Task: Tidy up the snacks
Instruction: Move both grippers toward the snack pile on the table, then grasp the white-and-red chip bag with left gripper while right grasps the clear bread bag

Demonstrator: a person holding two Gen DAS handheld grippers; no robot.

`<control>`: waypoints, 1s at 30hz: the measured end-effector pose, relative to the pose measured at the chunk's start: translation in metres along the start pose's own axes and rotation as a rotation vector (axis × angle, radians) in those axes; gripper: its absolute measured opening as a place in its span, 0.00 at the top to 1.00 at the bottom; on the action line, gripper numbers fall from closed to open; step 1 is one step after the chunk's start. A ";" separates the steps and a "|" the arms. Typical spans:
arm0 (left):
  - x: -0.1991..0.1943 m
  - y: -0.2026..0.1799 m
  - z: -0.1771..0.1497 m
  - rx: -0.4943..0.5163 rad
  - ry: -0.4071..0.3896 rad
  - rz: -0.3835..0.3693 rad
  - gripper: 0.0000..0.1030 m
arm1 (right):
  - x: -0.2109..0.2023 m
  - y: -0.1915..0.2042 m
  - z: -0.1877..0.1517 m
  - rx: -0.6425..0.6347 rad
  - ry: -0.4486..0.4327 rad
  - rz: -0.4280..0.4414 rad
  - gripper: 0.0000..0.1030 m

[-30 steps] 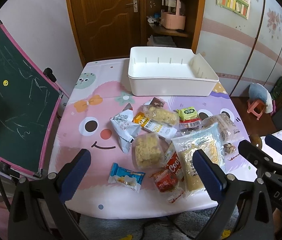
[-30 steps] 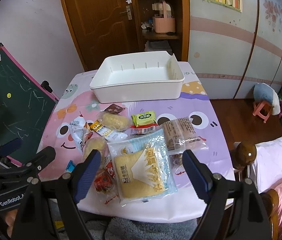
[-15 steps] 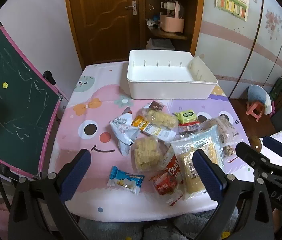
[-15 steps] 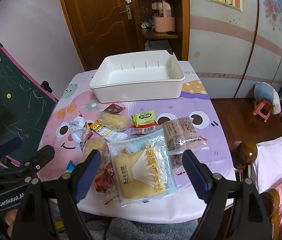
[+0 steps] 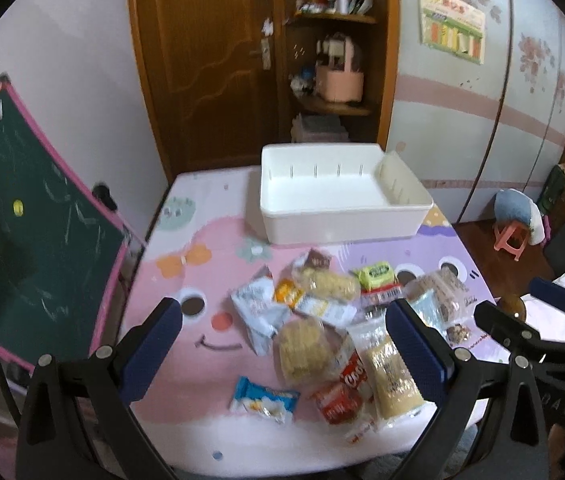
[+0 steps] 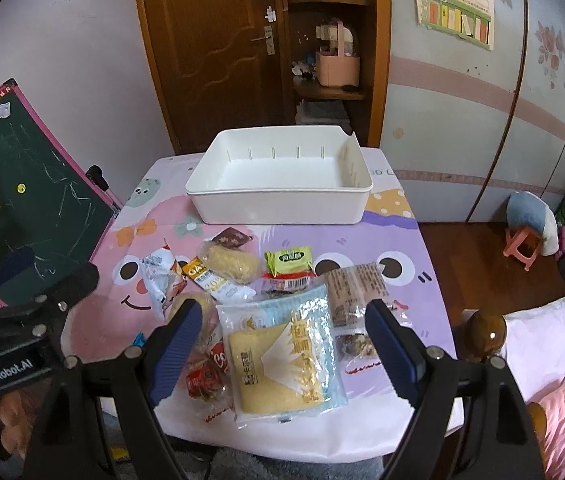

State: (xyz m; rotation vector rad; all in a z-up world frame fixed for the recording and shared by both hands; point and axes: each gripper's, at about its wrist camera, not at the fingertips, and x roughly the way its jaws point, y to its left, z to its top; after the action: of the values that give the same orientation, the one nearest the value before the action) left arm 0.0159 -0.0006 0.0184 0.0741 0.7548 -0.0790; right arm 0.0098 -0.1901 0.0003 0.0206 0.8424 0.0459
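Left wrist view. Left gripper (image 5: pixel 282 344) spread wide, nothing between its blue pads (image 5: pixel 150 352). The snack pile sits centre to lower right on the cartoon tablecloth (image 5: pixel 186 236). Blue-and-white packet (image 5: pixel 263 399) lies alone at the bottom centre, long axis roughly left-right, tilted down to the right, between the two pads in the frame. Round yellow cake packet (image 5: pixel 302 347) sits just above it. The long yellow cake bag (image 5: pixel 392 372) runs top to bottom, just beside the right pad and partly hidden by it. White bin (image 5: pixel 342 216) is at upper centre, long side across the frame, open top, interior bare. Open tablecloth lies left of the pile; the near table edge runs along the bottom below the packets. Right gripper (image 5: pixel 522 312) enters at the right edge; its state is not readable here.

Right wrist view. Right gripper (image 6: pixel 286 348) likewise released, empty. Large yellow cake bag (image 6: pixel 282 352) lies between the pads, long axis top to bottom, its lower end close to the near table edge. Green packet (image 6: pixel 288 261) and the clear brown-cake bag (image 6: pixel 356 292) lie above it, toward the white bin (image 6: pixel 282 208) at upper centre. Bare cloth at the right of the pile. Chalkboard (image 6: pixel 22 208) stands at the left.
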 end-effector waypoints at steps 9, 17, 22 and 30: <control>-0.014 0.046 0.051 -0.059 0.020 -0.077 0.01 | -0.023 -0.018 0.044 -0.016 -0.058 -0.014 0.18; -0.012 0.086 0.083 -0.083 -0.021 0.049 0.01 | -0.027 -0.044 0.078 0.005 -0.073 -0.024 0.18; 0.022 0.090 0.081 -0.048 0.020 0.045 0.01 | 0.001 -0.059 0.084 -0.007 -0.019 -0.073 0.18; 0.119 0.070 0.043 -0.004 0.207 0.012 0.01 | 0.090 -0.088 0.058 0.002 0.183 -0.052 0.18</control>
State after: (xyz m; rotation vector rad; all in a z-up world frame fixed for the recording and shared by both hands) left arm 0.1386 0.0592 -0.0297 0.0836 0.9609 -0.0592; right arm 0.1155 -0.2740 -0.0318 -0.0035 1.0254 -0.0021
